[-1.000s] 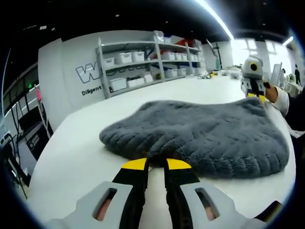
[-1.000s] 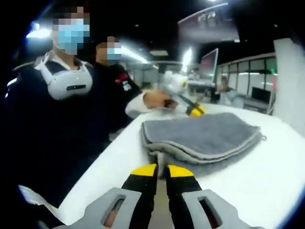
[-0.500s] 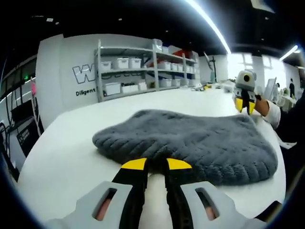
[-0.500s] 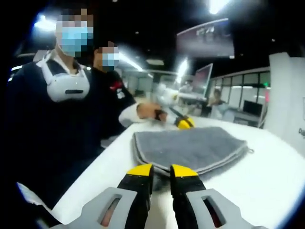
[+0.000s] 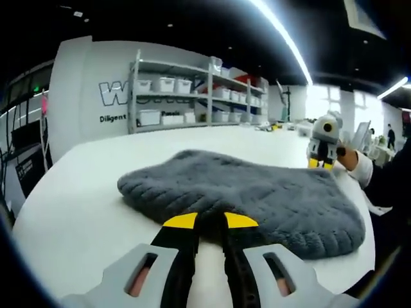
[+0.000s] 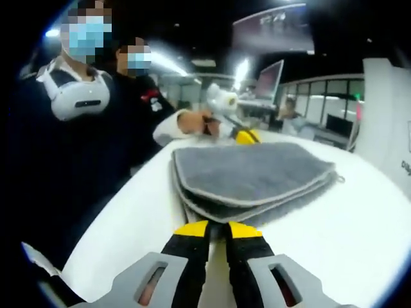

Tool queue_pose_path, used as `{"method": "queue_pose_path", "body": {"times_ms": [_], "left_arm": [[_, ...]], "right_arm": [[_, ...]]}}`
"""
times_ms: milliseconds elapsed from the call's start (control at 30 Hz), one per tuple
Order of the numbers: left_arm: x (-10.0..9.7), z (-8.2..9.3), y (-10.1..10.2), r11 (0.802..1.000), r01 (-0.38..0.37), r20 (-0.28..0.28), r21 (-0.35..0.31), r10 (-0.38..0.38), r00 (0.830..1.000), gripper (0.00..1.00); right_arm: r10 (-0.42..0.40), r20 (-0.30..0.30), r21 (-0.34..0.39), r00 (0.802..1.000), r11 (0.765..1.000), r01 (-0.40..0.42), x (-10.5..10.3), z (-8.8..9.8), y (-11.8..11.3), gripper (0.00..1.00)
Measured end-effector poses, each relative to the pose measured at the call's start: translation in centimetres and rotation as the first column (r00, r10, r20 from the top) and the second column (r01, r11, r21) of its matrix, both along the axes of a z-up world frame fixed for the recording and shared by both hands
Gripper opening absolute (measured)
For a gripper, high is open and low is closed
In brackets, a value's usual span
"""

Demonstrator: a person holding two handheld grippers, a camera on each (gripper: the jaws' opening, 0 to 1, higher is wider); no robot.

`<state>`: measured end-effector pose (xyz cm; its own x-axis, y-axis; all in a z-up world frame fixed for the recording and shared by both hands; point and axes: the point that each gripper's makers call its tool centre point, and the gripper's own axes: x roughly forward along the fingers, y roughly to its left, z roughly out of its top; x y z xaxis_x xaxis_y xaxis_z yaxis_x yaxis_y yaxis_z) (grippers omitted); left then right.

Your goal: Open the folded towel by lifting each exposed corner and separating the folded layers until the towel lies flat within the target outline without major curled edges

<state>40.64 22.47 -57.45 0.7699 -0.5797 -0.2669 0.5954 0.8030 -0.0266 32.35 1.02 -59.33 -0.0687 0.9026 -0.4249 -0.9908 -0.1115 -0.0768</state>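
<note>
Towel (image 5: 257,192) folded on the white table (image 5: 77,212), pinched at 2 edges.
Left gripper (image 5: 209,221) and right gripper (image 6: 218,230) each have narrow jaws closed on the towel's edge.

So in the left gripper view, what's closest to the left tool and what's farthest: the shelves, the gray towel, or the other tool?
1. Gray towel, right at the left tool tips.
2. Right tool, across the towel at its far right edge.
3. Shelves, by the back wall.
</note>
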Motion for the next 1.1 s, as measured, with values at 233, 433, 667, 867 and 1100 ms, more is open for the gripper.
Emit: {"method": "queue_pose_path", "body": {"times_ms": [233,433,667,867,1100], "left_arm": [[0.0,-0.7,-0.1,1.0,-0.011,-0.024,0.026,0.011,1.0,0.13],[0.2,-1.0,-0.7,0.997,-0.033,-0.02,0.07,0.035,0.999,0.13],[0.3,-1.1,-0.7,0.996,-0.051,-0.025,0.079,0.053,0.998,0.13],[0.6,-1.2,-1.4,0.986,-0.085,0.007,0.143,0.085,0.996,0.12],[0.9,-1.2,-1.5,0.981,-0.098,0.018,0.166,0.096,0.995,0.12]], "right_arm": [[-0.043,-0.109,-0.019,0.993,0.999,0.041,-0.3,-0.4,0.0,0.04],[-0.027,-0.124,-0.029,0.992,0.999,0.024,-1.0,-0.5,0.1,0.03],[-0.015,-0.136,-0.031,0.991,0.999,0.011,-1.4,-0.5,0.1,0.03],[0.036,-0.157,-0.031,0.987,0.999,-0.042,-2.4,-0.4,0.3,0.03],[0.067,-0.163,-0.031,0.984,0.997,-0.073,-3.1,-0.4,0.6,0.03]]}}
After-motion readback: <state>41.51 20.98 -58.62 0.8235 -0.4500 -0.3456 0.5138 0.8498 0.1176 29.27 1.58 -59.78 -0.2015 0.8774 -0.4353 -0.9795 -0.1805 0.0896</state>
